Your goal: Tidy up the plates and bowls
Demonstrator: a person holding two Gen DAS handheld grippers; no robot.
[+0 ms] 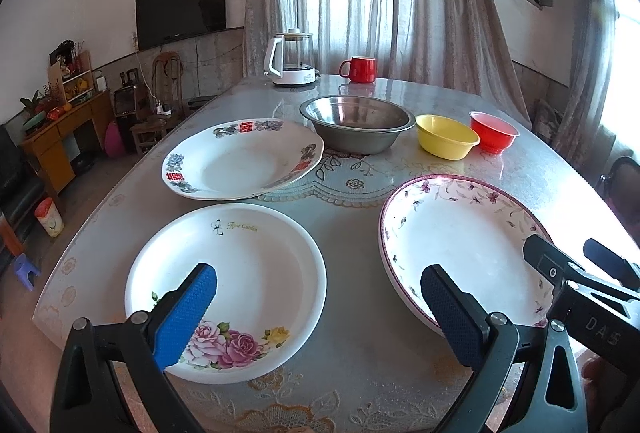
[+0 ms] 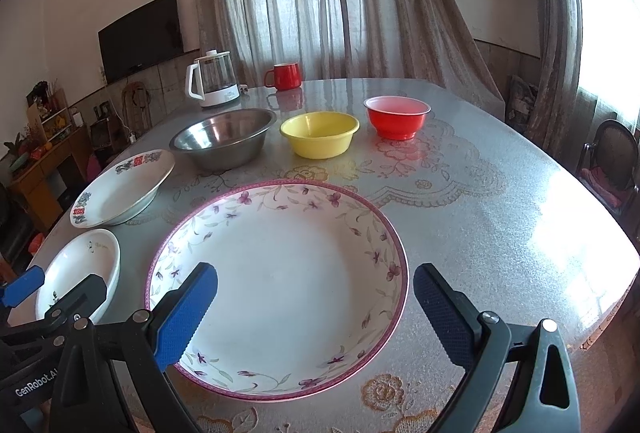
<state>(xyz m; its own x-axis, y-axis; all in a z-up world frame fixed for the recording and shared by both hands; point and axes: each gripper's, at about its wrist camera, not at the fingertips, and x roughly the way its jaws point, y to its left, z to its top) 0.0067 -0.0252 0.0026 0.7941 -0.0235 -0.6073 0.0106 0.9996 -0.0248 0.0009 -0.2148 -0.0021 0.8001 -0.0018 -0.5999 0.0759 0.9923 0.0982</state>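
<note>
Left wrist view
Left claw (image 1: 318, 313): we find it spread wide, empty, hovering above the near edge of the table (image 1: 352, 373).
Rose plate (image 1: 226, 289): we log it under the claw's blue left finger (image 1: 186, 317), directly nearer to us than the steel bowl's neighbouring plate.
Red-character plate (image 1: 242, 159): just left of the steel bowl (image 1: 357, 123), its right rim almost touching the bowl's wall.
Purple-rimmed plate (image 1: 464, 249): nearer than the steel bowl and to its right; the claw's right finger (image 1: 452, 317) overlaps its near rim in view.
Yellow bowl (image 1: 446, 135): just right of the steel bowl.
Red bowl (image 1: 494, 131): right of the steel bowl, beyond the yellow one, rims close.
Kettle (image 1: 290, 59), red mug (image 1: 358, 69): behind the steel bowl at the far edge.
Right claw (image 1: 576, 261): we see it at the purple-rimmed plate's right rim, black fingers parted.

Right wrist view
Right claw (image 2: 316, 313): spread, holding nothing, over the purple-rimmed plate (image 2: 280, 285), nearer than the steel bowl (image 2: 224, 137).
Yellow bowl (image 2: 320, 135), red bowl (image 2: 396, 117): in a row rightward from the steel bowl, apart from one another.
Red-character plate (image 2: 122, 187): left of and nearer than the steel bowl.
Rose plate (image 2: 80, 269): nearer again, partly behind the left claw (image 2: 60, 283).
</note>
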